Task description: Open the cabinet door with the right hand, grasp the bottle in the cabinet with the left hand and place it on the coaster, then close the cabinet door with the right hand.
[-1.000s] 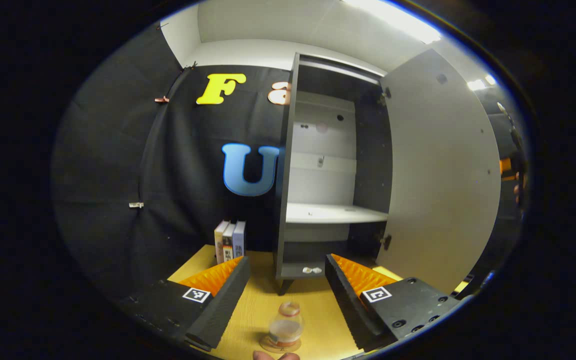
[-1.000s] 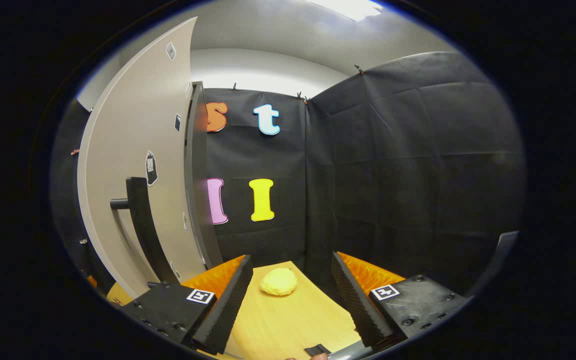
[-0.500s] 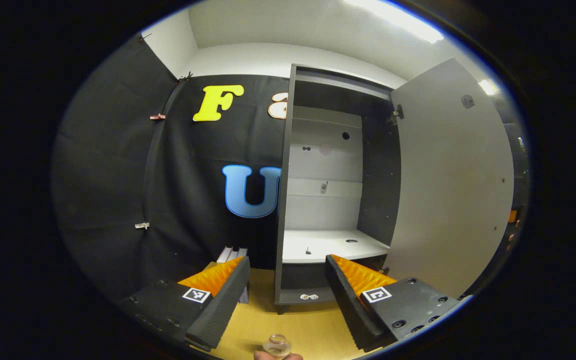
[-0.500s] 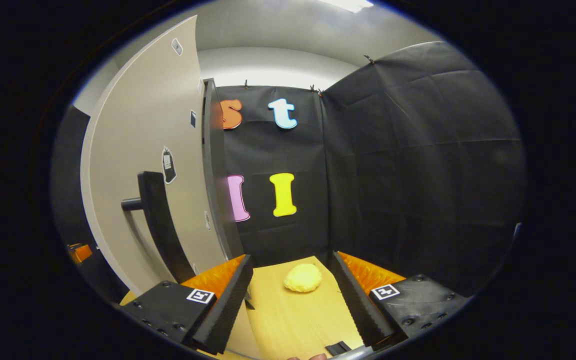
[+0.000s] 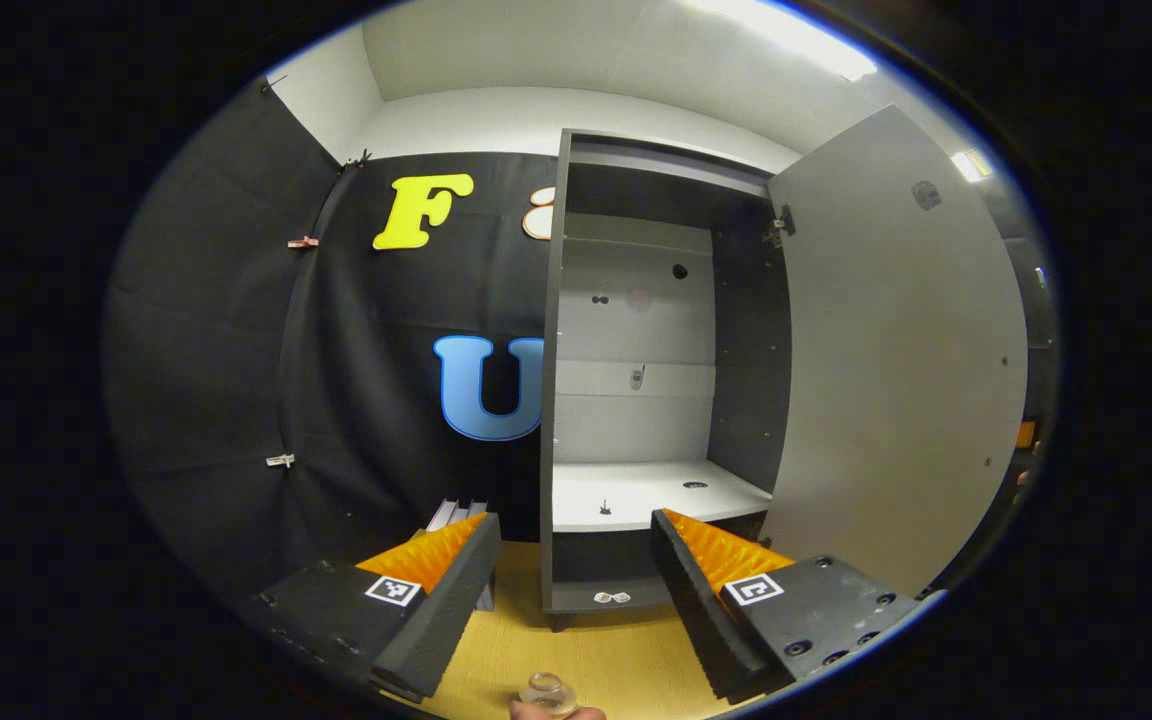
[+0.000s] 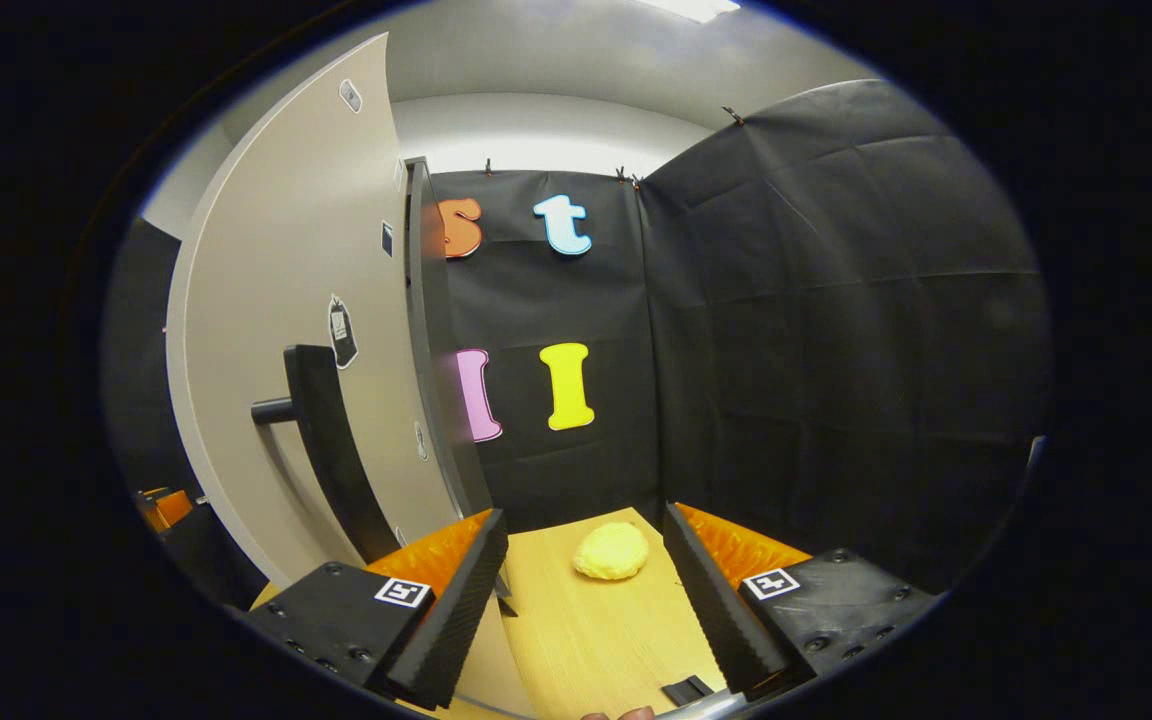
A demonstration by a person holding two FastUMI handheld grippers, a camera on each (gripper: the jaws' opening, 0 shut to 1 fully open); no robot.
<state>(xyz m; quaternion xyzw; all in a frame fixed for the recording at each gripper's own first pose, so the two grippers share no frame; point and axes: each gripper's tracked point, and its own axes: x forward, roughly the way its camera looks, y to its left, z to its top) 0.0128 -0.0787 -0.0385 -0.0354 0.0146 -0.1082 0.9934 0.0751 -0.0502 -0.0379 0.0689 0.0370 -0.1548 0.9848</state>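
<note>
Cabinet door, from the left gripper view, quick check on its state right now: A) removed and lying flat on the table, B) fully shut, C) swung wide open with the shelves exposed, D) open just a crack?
C. The cabinet door stands swung out to the right, clear of the cabinet, so the white shelf and back panel inside are plainly exposed.

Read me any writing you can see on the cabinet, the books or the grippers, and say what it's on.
No text can be read.
Sticker on the cabinet door: print too small to read.
Books beside the cabinet: only their edges show, no title visible.
Two small tags on the cabinet's base: too small to read.
Square marker on the left gripper: a coded pattern, not words.
</note>
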